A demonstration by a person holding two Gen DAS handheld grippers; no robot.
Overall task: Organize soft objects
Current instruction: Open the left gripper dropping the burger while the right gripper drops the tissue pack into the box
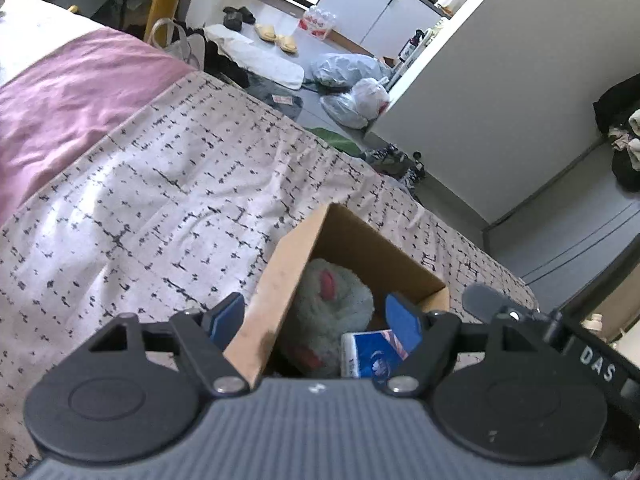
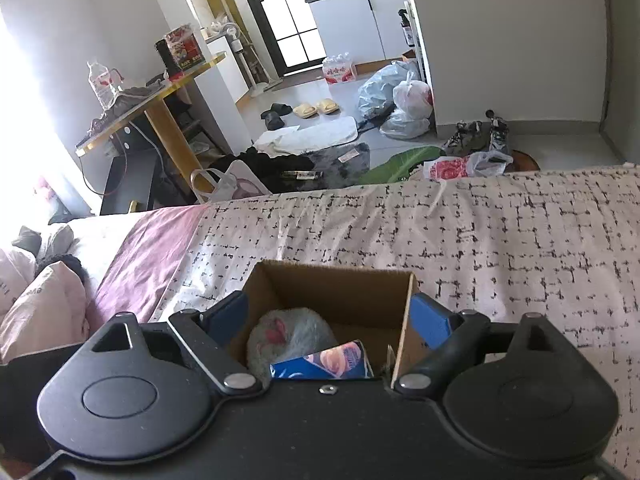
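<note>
An open cardboard box point(image 1: 276, 292) point(image 2: 340, 292) stands on the patterned bed cover point(image 1: 160, 200) point(image 2: 500, 240). Inside it lie a grey plush toy point(image 1: 332, 292) point(image 2: 296, 332) with pink patches and a blue tissue pack point(image 1: 372, 356) point(image 2: 328, 360). My left gripper point(image 1: 316, 318) hovers open over the box. Its left finger is outside the left wall and its right finger is above the tissue pack. My right gripper point(image 2: 330, 316) is open and straddles the box, one blue pad outside each side wall. Neither holds anything.
A pink sheet point(image 1: 72, 92) point(image 2: 148, 252) covers the bed's far part, with pillows point(image 2: 40, 300) at the left. Beyond the bed edge the floor holds plastic bags point(image 2: 400, 96), slippers point(image 2: 316, 108), shoes point(image 2: 476, 136) and a gold-legged table point(image 2: 152, 92). Part of the other gripper point(image 1: 484, 300) shows at the right.
</note>
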